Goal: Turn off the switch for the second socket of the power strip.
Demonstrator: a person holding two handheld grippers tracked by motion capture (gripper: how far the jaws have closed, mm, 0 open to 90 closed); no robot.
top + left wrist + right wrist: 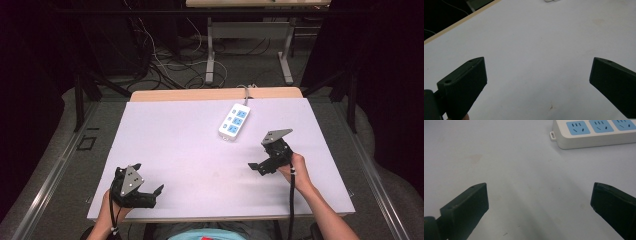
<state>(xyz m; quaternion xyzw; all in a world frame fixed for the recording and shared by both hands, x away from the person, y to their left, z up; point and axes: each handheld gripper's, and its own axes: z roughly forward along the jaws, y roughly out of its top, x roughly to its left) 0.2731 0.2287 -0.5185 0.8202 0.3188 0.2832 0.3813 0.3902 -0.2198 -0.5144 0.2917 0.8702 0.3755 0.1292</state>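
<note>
The power strip (234,121) is lying toward the table's (165,150) far right side, likely rigid, light and smooth-sided, best gripped across its narrow width. The right gripper (264,156) is hovering near it, jaws wide apart, empty. The left gripper (150,189) is waiting near left, also wide open, holding nothing.

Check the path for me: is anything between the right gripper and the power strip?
Nothing visible. The right gripper is open and empty, and bare white table lies between its jaws and the power strip, which sits just ahead of it.
</note>
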